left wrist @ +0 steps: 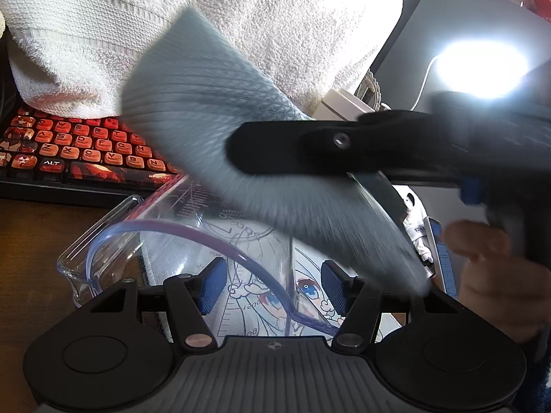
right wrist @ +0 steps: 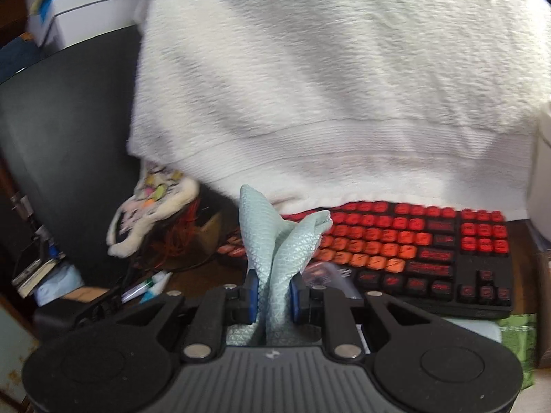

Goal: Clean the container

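A clear plastic container (left wrist: 113, 241) with a purple-tinted rim sits tilted right in front of my left gripper (left wrist: 272, 284). The left jaws stand apart around its near wall, and I cannot tell if the pads touch it. My right gripper (right wrist: 273, 297) is shut on a pale blue-green cloth (right wrist: 280, 241) that sticks up between its pads. In the left wrist view the same cloth (left wrist: 206, 103) hangs blurred above the container, held by the right gripper (left wrist: 241, 144) coming in from the right.
A big white towel (left wrist: 172, 17) hangs behind, over a keyboard with red-lit keys (left wrist: 86, 148). A desk mat with a cartoon print (left wrist: 261, 296) lies under the container. A bright lamp (left wrist: 482, 69) shines at the right. A black monitor back (right wrist: 69, 137) and cables stand at the left.
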Demonstrator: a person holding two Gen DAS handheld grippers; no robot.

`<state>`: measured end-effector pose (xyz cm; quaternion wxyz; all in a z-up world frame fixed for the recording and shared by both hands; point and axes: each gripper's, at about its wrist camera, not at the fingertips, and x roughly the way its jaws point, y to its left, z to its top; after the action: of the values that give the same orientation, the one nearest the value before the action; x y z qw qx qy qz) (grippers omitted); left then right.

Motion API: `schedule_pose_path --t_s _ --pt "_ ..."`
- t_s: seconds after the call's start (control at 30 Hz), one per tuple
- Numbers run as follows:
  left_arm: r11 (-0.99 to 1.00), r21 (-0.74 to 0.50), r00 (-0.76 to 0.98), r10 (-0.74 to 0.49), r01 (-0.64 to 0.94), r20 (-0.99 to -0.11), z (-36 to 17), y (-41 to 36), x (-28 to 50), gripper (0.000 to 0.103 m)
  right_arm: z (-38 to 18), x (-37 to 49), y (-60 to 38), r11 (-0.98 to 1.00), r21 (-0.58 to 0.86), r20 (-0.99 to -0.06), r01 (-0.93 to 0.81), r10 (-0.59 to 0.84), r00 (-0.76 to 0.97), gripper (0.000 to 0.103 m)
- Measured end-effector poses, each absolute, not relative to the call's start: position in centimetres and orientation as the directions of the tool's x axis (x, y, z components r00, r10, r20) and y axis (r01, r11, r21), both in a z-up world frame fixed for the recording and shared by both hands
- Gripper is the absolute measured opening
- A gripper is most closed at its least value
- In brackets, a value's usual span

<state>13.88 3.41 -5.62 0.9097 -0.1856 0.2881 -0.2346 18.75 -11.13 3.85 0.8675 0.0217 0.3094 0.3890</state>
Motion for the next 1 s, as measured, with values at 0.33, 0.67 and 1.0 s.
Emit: schedule_pose_path --t_s 0.33,0.67,1.0 --pt "0.822 -0.472 0.724 -0.533 0.32 -0.438 -5.7 3.5 13.7 0.06 3.7 19.4 -11.9 0.717 0.283 -0.518 -0.637 0.673 0.529 0.017" --pt "0.822 -0.471 0.724 -0.533 0.32 -0.438 -5.7 3.5 13.5 0.06 3.7 20.7 -13.3 0.763 0.292 -0.515 -0.577 0.633 0.578 0.017" --pt "0.822 -0.469 0.723 -0.534 0.322 -0.439 -5.6 3.5 13.6 0.061 3.6 19.4 -12.5 0.705 0.31 -0.509 -0.638 0.69 0.515 0.017"
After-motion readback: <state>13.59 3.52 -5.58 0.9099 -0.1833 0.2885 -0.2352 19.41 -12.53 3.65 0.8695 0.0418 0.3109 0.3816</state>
